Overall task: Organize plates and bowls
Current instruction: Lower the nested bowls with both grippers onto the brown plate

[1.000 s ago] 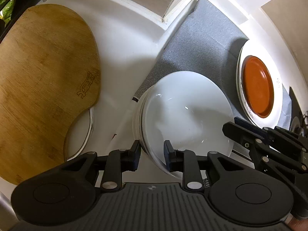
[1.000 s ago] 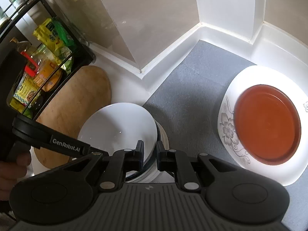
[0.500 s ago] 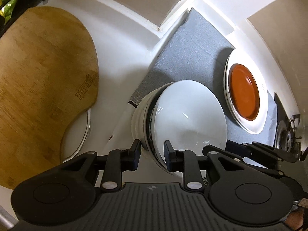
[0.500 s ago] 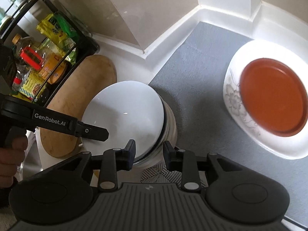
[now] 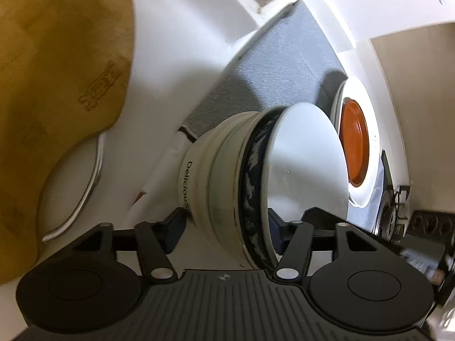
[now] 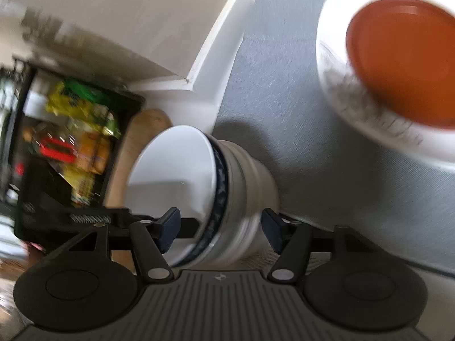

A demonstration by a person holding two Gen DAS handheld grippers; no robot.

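Both claws spread wide around one bowl stack.

I see three nested glossy bowls [image 5: 256,176]: white on top, blue-patterned, ribbed cream base. The stack sits between the fingers of my left claw [image 5: 224,230] and right claw [image 6: 220,227], on the grey woven mat [image 6: 284,113] edge, apart from the orange plate [image 6: 403,65].

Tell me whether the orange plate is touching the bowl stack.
Apart. The right wrist view shows a strip of grey mat between the bowl stack and the white plate carrying the orange plate.
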